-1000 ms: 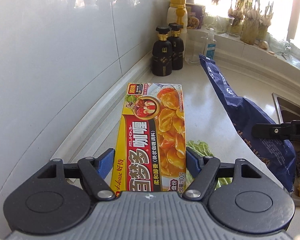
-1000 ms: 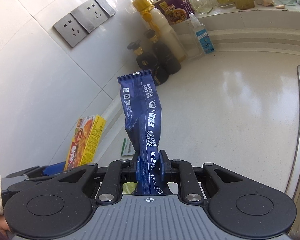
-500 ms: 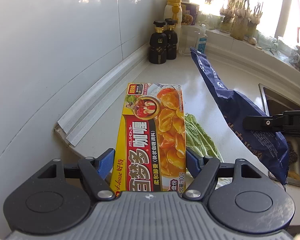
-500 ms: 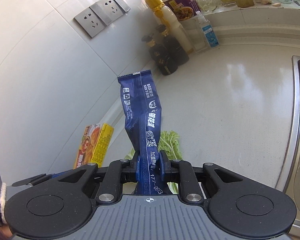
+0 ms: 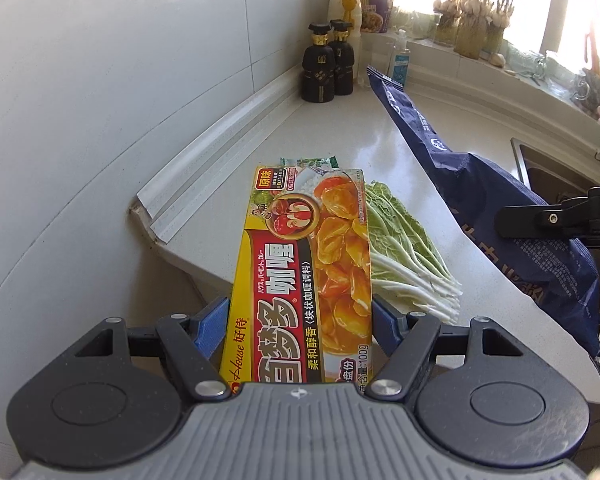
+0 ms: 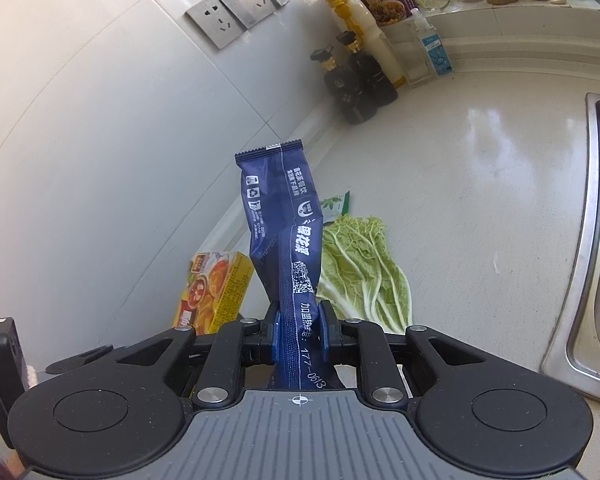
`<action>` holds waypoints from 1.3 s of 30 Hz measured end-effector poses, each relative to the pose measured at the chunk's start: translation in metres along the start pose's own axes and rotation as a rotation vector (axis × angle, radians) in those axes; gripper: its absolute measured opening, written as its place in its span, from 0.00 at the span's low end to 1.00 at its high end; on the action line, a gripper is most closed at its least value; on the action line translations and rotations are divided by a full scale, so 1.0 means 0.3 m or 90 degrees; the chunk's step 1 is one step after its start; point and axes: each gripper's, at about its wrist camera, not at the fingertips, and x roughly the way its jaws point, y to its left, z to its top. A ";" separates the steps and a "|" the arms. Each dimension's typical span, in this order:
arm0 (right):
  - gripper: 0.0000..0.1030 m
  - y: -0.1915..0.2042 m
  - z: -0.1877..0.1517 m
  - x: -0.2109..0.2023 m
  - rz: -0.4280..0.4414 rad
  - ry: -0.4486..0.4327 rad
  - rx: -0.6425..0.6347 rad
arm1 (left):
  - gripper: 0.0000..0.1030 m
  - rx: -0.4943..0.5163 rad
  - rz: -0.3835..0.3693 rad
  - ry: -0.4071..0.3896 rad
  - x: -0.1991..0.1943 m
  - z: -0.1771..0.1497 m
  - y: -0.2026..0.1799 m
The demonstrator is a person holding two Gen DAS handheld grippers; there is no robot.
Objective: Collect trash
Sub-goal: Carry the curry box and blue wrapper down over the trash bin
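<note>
the left gripper clamps a yellow curry box above the worktop's near edge. the right gripper pinches a crumpled dark blue wrapper upright above a cabbage leaf.

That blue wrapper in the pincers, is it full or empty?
Empty, it seems. The blue wrapper looks flat and crumpled, pinched thin by the right gripper, and its free end sticks out without sagging. What is inside cannot be seen.
</note>
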 end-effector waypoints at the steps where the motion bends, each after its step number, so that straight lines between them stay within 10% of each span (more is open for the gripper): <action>1: 0.17 0.001 -0.007 -0.008 0.002 0.000 0.000 | 0.68 -0.005 -0.002 0.001 -0.004 -0.010 0.004; 39: 0.17 0.093 -0.570 0.147 0.038 0.137 0.057 | 0.68 -0.135 0.015 0.100 0.001 -0.510 0.240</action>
